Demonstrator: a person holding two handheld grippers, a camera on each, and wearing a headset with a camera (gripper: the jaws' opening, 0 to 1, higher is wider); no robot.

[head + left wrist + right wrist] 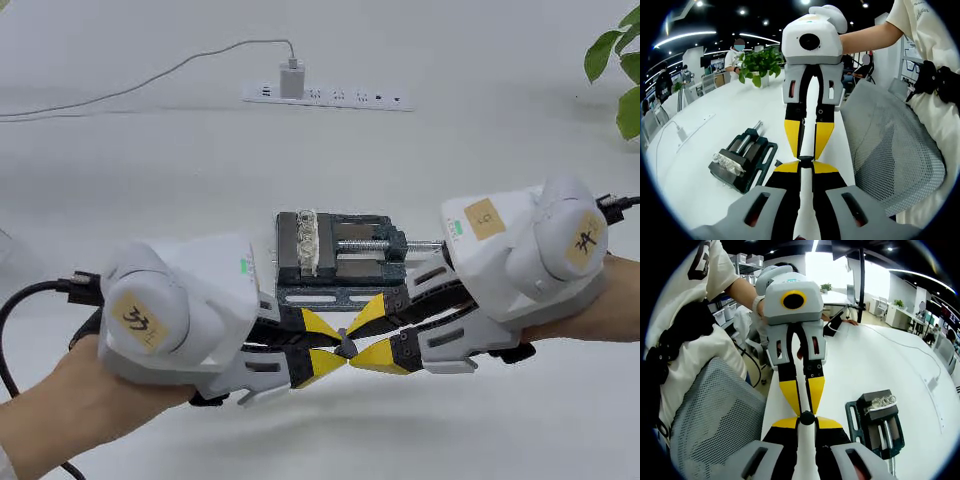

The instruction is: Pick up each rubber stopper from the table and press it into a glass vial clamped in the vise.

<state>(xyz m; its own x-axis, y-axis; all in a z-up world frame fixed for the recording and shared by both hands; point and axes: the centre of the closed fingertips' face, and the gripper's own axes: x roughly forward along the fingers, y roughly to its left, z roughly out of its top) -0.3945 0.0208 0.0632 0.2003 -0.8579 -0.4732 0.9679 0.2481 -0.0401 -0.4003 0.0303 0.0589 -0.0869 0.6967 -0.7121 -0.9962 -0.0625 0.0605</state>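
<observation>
One white, smooth bench (150,180) carries everything, and its far edge is cut off by the frame. One grey mesh chair (890,150) stands beside it in the gripper views, its weave open and coarse, its legs hidden. Two grippers with white moulded shells and black jaws tipped in yellow wedges face each other nose to nose in front of the vise: the left gripper (339,347) reaches in from the left and the right gripper (353,345) from the right. Both pairs of jaws are clenched to a thin slit, and their four tips meet on the one stopper. How much of it each pair grips is hidden by the wedges. One dark metal vise (360,268), blocky and flat-based, sits on the bench just behind the tips, with one threaded steel screw (365,244) running out to its right. One leafy green plant (620,70) is cropped at the right edge. One long white power strip (340,96) lies far back, with one white charger (291,78) plugged in and one thin cable (150,80) trailing left. The glass vials (308,238) stand in a row clamped in the vise. They look pale and clear, and about three round rims show in the right gripper view, though the count is unsure. One rubber stopper (807,417), small, dark and round, is held off the bench between the tips, apart from the vials
</observation>
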